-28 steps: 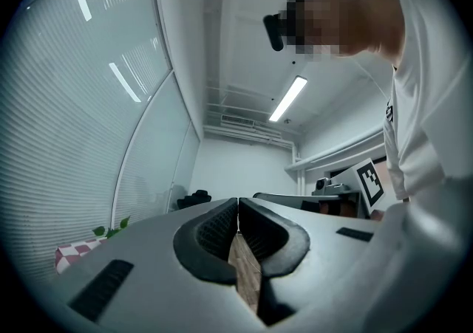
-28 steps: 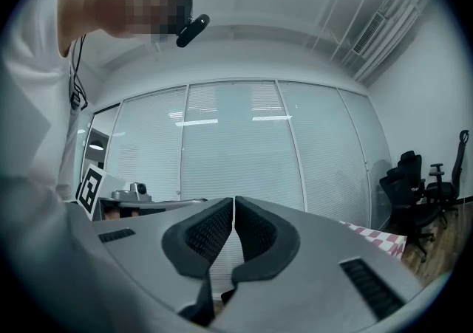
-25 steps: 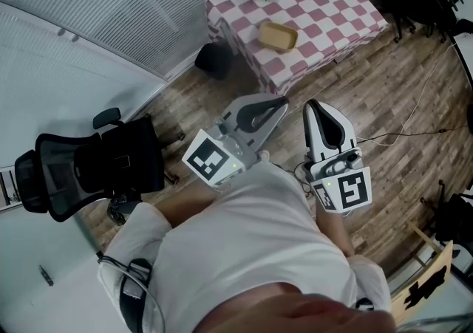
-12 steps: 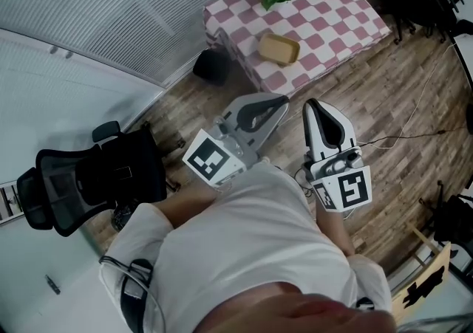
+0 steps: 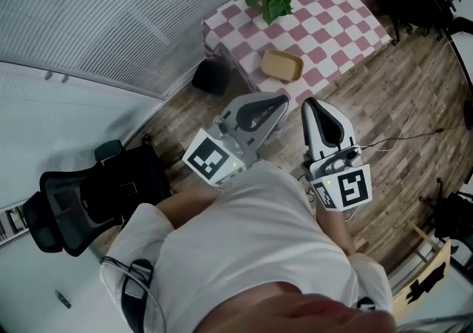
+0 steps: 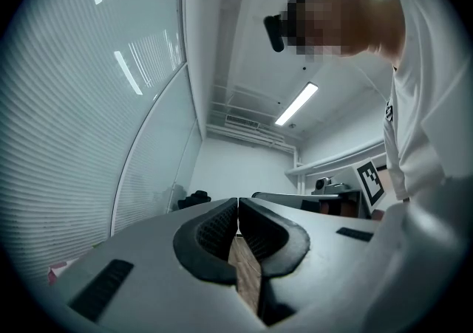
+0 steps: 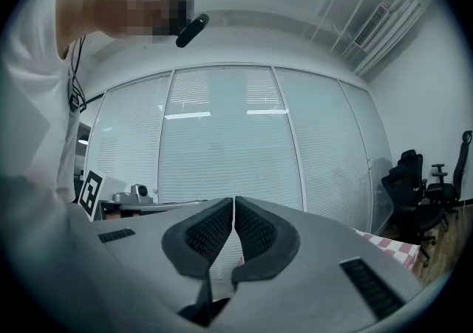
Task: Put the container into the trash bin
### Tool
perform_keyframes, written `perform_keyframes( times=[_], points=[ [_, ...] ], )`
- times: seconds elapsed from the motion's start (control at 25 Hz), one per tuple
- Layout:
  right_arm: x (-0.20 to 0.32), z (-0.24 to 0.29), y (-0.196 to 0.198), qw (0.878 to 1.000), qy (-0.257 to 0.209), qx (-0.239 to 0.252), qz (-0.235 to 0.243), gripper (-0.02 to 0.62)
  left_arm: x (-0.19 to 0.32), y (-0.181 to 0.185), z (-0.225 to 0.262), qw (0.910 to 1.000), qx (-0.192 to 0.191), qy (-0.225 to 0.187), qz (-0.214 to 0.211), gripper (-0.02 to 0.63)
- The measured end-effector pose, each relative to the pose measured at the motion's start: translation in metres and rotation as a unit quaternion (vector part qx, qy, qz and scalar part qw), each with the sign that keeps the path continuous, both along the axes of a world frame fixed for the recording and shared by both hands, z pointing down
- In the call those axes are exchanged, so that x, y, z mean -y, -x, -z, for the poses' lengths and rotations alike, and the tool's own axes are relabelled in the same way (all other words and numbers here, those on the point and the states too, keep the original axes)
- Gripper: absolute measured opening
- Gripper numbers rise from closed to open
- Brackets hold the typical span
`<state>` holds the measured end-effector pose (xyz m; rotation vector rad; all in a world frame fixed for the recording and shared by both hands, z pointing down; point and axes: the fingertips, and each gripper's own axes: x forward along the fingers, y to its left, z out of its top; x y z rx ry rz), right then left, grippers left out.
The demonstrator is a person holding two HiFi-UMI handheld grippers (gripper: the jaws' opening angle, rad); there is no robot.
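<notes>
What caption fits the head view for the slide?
Left gripper and right gripper, both shut and empty, short of a checkered table bearing container and plant; black bin beside it.

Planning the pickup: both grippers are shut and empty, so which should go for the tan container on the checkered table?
Left, narrowly: the left gripper looks nearer the container, and the trash bin stands on that side.

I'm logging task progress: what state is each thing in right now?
container: upright on the checkered table, untouched
trash bin: standing on the floor beside the table
left claw: shut, empty
right claw: shut, empty
</notes>
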<state>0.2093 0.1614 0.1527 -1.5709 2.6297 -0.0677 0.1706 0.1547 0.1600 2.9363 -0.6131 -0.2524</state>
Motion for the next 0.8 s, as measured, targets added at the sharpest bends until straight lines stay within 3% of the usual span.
perform_keyframes(
  times=[0.8],
  points=[
    [0.110, -0.011, 0.020, 0.999, 0.017, -0.009, -0.040, 0.032, 0.115, 0.020, -0.014, 0.9991, -0.009, 0.015, -0.039, 0.032]
  ],
)
